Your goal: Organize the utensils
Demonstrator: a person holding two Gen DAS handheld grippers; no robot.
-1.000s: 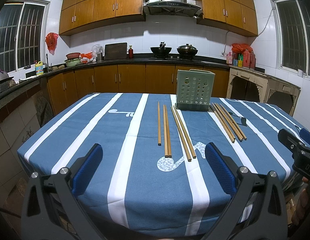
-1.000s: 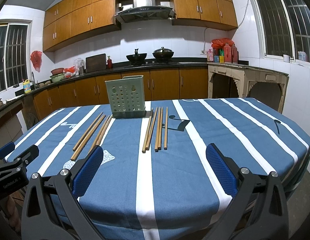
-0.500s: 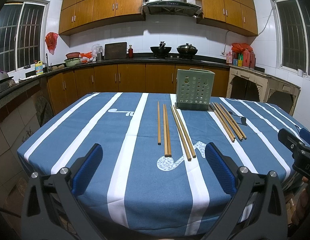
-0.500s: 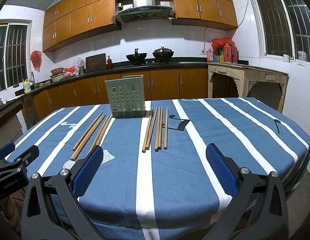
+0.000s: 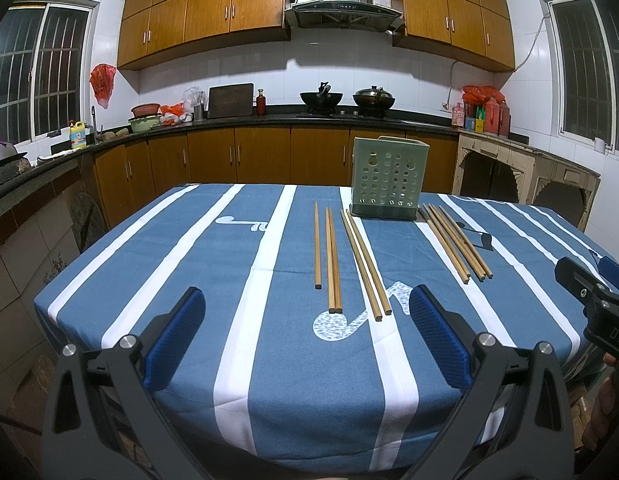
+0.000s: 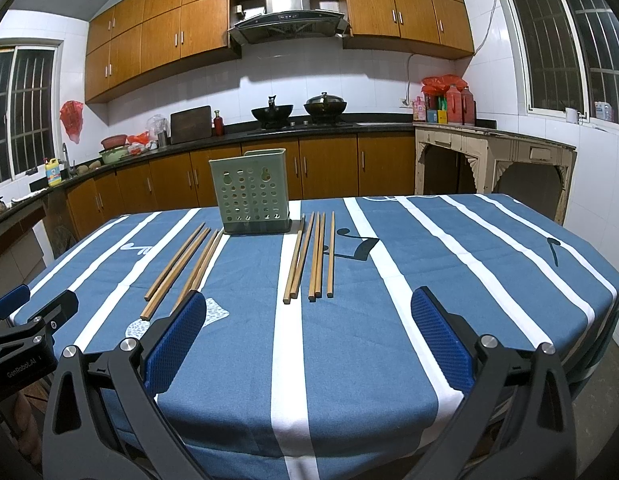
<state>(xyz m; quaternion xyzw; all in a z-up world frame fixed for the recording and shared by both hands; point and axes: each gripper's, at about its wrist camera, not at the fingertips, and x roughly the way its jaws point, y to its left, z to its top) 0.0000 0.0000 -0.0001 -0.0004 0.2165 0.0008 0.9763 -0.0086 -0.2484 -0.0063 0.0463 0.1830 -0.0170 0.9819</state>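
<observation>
Chopsticks lay flat on the blue striped tablecloth [image 5: 245, 360] in two loose groups, one [image 5: 345, 260] ahead of the left gripper [image 5: 305, 336] and the other [image 6: 309, 258] ahead of the right gripper [image 6: 309, 336], each group beyond the fingertips and between the lines of the two fingers. Both grippers' jaws stood wide apart, holding nothing, above the near table edge. A green perforated holder [image 6: 251, 194] stood upright past the far ends of the chopsticks, between the two groups.
</observation>
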